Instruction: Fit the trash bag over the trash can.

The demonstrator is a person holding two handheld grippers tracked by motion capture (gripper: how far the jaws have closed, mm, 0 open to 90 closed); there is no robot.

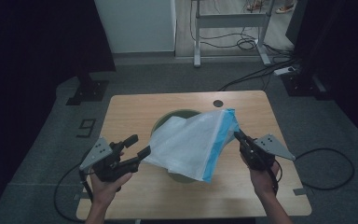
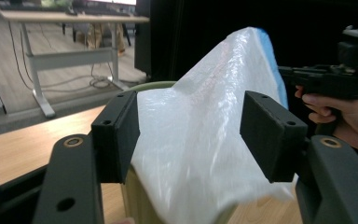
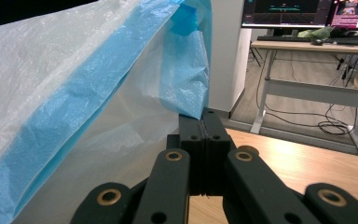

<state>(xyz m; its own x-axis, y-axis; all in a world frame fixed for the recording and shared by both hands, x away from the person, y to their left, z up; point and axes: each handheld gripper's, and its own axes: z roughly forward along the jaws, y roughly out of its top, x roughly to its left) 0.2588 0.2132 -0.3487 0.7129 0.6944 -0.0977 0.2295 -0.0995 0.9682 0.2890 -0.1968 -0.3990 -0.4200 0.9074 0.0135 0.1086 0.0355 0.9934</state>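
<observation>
though draped over green bin (image 1: 182,115), plastic bag (image 1: 191,142) in right gripper (image 1: 238,136)

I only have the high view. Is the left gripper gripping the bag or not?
Observer: No. In the left gripper view the left gripper has its jaws apart, and the plastic bag hangs between them unpinched.
Operator: And the right one?
Observer: The right gripper is shut on the bag's blue edge.
Operator: What's under the bag?
Observer: A green bin; its rim shows behind the bag in the left gripper view.
</observation>
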